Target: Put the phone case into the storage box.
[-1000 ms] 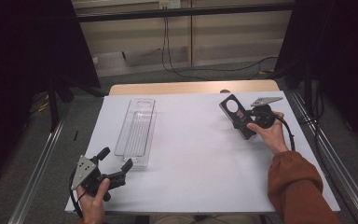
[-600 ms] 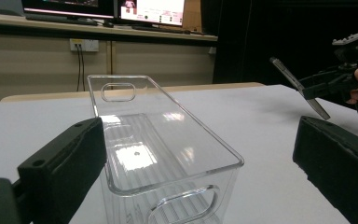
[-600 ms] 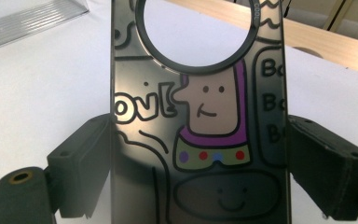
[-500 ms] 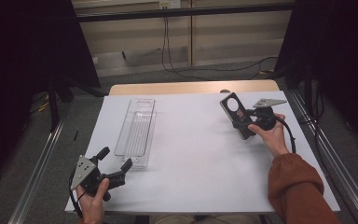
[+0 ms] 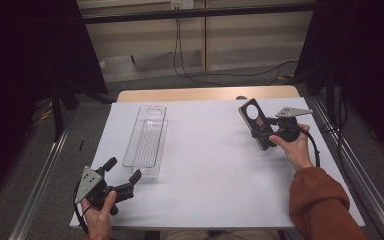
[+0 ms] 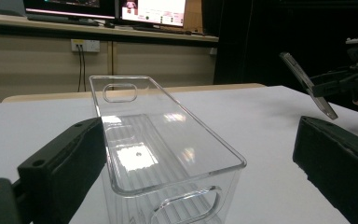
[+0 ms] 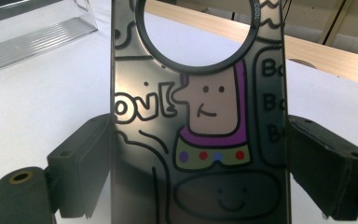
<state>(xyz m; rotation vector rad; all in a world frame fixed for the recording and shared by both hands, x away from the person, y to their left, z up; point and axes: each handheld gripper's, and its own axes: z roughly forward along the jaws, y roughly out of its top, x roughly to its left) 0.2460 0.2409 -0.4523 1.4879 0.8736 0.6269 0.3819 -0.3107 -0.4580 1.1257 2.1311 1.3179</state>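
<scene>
The right tool pinches a flat dark card with a round hole near its top, held up off the counter at the far right. Seen from the high view, the clear plastic bin lies well to the left of the card, its long axis running away from the person. The left tool, jaws spread and holding nothing, sits just beside the bin's near end and is much the nearer hand to it. The counter is white and bare between card and bin; dark curtains flank it.

In the left gripper view the bin stands between the spread jaws, open side up, the card far off right.

In the right gripper view the card, printed with cartoon figures, is clamped by its edges; the bin lies upper left.
</scene>
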